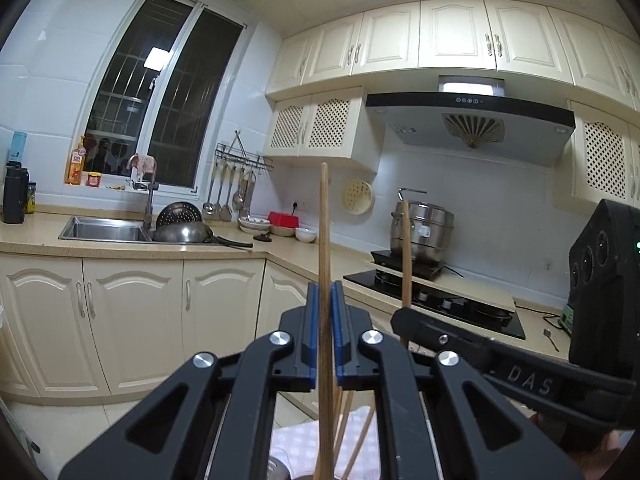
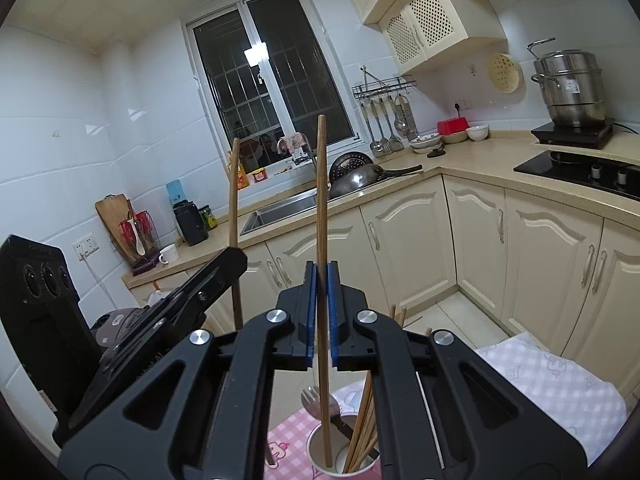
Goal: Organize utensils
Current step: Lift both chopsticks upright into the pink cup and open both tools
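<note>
In the left wrist view my left gripper (image 1: 325,294) is shut on an upright wooden chopstick (image 1: 324,220). To its right, my right gripper (image 1: 401,317) holds a second chopstick (image 1: 405,256) upright. The right wrist view shows that gripper (image 2: 321,270) shut on its chopstick (image 2: 321,192), whose lower end hangs over a white cup (image 2: 314,438). The cup holds several chopsticks (image 2: 362,432) and a metal spoon (image 2: 313,398). The left gripper (image 2: 237,257) is at the left with its chopstick (image 2: 233,200). Both are raised well above the cup.
The cup stands on a pink checked cloth (image 2: 286,444) beside a white patterned cloth (image 2: 560,392). Beyond are cream cabinets (image 1: 132,320), a sink (image 1: 104,230) with a wok (image 1: 182,234), a black stove (image 1: 452,304) and a steel pot (image 1: 424,234).
</note>
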The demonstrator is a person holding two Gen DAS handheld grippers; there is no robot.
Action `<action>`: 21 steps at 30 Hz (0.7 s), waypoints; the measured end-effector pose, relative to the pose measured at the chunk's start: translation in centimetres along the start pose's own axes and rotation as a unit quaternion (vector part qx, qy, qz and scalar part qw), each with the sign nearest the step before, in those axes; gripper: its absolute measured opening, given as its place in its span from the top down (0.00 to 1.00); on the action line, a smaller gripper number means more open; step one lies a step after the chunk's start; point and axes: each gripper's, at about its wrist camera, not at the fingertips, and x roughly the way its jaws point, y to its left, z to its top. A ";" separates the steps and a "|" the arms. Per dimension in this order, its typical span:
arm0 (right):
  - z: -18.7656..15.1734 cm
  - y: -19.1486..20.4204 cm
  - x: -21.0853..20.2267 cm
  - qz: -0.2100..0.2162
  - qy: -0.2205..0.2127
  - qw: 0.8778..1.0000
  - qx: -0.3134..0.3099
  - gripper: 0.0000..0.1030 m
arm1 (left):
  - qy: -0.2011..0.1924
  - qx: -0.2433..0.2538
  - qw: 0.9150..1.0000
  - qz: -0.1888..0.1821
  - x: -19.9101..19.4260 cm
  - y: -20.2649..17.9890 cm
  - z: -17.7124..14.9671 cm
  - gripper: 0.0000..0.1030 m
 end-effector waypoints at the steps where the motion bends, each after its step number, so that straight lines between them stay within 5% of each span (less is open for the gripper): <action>1: -0.1 -0.1 0.2 -0.001 0.000 1.000 0.000 0.95 | -0.001 0.001 1.000 0.002 0.4 0.0 -0.1 0.94; 21: -4.2 -2.7 3.8 -0.022 0.061 0.998 0.021 0.93 | 0.055 -0.006 0.998 0.018 3.9 1.7 -5.7 0.94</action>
